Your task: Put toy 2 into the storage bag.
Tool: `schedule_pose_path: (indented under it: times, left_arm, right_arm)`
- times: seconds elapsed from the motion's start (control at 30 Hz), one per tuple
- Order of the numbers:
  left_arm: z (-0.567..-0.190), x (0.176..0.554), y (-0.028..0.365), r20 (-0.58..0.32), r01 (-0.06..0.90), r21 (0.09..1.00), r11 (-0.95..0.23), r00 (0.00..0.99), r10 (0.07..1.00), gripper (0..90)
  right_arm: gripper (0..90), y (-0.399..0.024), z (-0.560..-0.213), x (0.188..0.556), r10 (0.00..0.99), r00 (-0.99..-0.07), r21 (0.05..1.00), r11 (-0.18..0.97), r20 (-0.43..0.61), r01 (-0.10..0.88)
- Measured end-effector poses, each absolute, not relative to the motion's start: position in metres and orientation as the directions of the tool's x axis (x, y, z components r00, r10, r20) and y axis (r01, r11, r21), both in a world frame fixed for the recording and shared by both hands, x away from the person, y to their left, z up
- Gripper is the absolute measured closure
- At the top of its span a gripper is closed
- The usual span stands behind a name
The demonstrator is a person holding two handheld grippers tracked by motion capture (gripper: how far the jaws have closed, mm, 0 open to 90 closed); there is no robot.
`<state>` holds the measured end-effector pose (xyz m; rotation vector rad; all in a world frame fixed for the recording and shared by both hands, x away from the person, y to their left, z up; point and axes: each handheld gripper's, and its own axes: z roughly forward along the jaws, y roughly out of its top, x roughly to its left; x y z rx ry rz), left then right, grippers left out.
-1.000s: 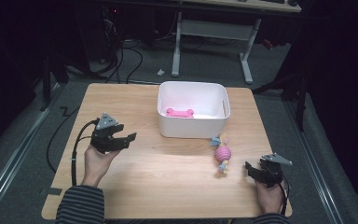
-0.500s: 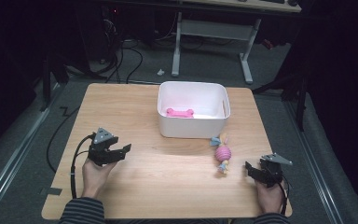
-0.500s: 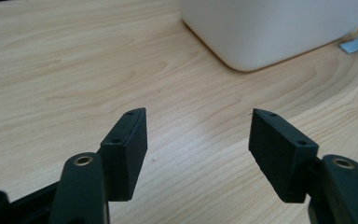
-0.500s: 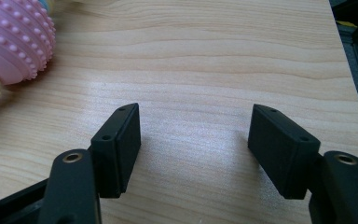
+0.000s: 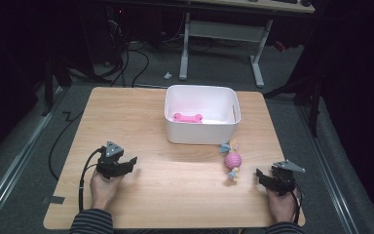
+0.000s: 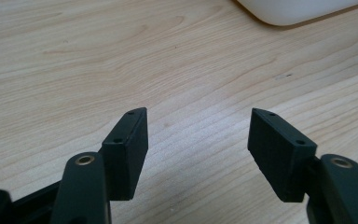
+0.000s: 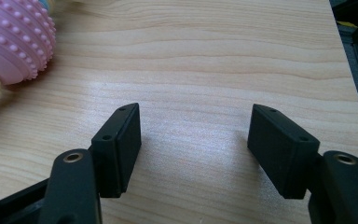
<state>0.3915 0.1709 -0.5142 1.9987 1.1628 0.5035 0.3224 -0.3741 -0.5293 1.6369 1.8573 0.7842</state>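
Your left gripper [image 5: 131, 161] and right gripper [image 5: 259, 174] are matte black, and each carries a grey three-cornered plate on top. A black cable [image 5: 84, 176] loops from the left one past your wrist. The fingers [image 6: 129, 151] are flat rectangular blocks with finely ribbed inner faces and two small screw holes along the outer edge. Brass-coloured rivets sit in the linkage arms behind them. Your sleeves [image 5: 91, 223] are dark with thin pale stripes.

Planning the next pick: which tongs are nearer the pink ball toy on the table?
Right. The right tongs sit just right of the pink ball toy, open; the left tongs are far across the table to its left.
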Motion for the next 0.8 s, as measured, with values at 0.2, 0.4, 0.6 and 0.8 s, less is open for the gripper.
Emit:
schedule_pose_path:
  times: [0.2,0.4,0.6,0.8]
  left_arm:
    - [-0.521,0.394,0.171,-0.035,0.570,0.768,-0.292,0.493,0.870,38.3]
    - [-0.526,0.396,0.167,-0.010,0.572,0.757,-0.315,0.491,0.871,38.2]
    - [-0.532,0.398,0.161,0.018,0.577,0.739,-0.347,0.498,0.867,38.1]
    - [-0.536,0.398,0.162,-0.011,0.579,0.750,-0.321,0.496,0.868,35.9]
  right_arm:
    - [35.1,-0.374,-0.529,0.323,0.992,-0.125,0.727,0.100,-0.020,0.679]
    - [34.6,-0.374,-0.529,0.323,0.991,-0.129,0.726,0.101,-0.017,0.680]
    - [34.6,-0.374,-0.529,0.323,0.991,-0.136,0.727,0.104,-0.015,0.678]
    - [33.2,-0.374,-0.529,0.323,0.989,-0.149,0.725,0.114,-0.016,0.680]
